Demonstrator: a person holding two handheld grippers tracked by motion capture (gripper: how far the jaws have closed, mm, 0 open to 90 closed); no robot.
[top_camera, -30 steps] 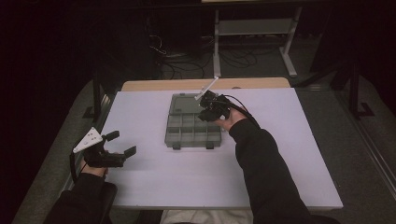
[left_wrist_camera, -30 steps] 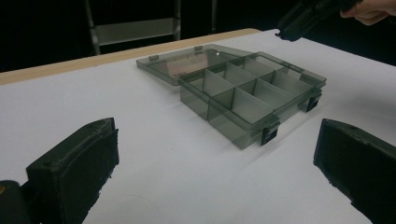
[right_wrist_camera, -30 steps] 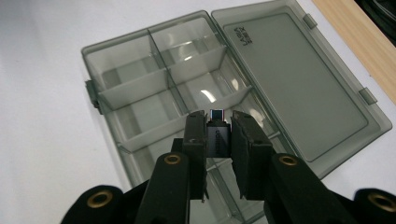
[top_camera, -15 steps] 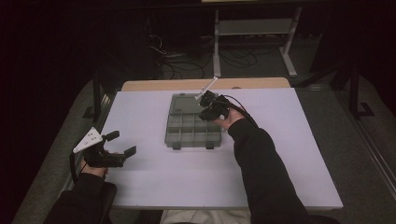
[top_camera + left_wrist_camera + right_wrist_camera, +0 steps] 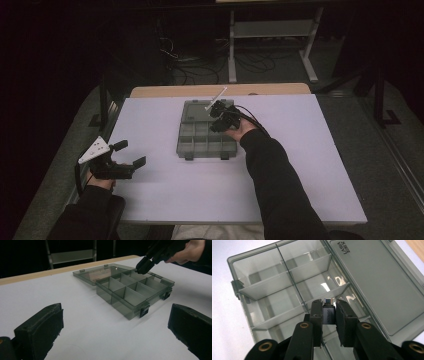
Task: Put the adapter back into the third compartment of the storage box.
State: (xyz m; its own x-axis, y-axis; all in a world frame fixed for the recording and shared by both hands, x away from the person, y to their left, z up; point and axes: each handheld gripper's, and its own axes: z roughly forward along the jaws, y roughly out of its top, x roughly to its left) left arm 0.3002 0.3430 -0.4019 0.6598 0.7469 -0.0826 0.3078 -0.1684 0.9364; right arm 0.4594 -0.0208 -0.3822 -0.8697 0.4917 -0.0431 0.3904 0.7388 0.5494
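where the right gripper [image 5: 329, 315] hovers, its jaws pinch the adapter [image 5: 328, 314].

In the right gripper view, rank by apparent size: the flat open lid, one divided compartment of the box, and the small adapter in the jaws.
1. Smoky transparent plastic lid, lying open and flat.
2. One compartment of the grey organiser box.
3. Small dark grey USB adapter, although nearest the camera.

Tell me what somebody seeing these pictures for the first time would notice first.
Probably the smoky clear plastic organizer box lying open in the middle of the white table, its lid folded flat toward the far edge and its visible compartments bare. Next, the right gripper poised over the box's far right part, pinching a small dark adapter. The left gripper sits open near the table's front left corner, apart from the box.
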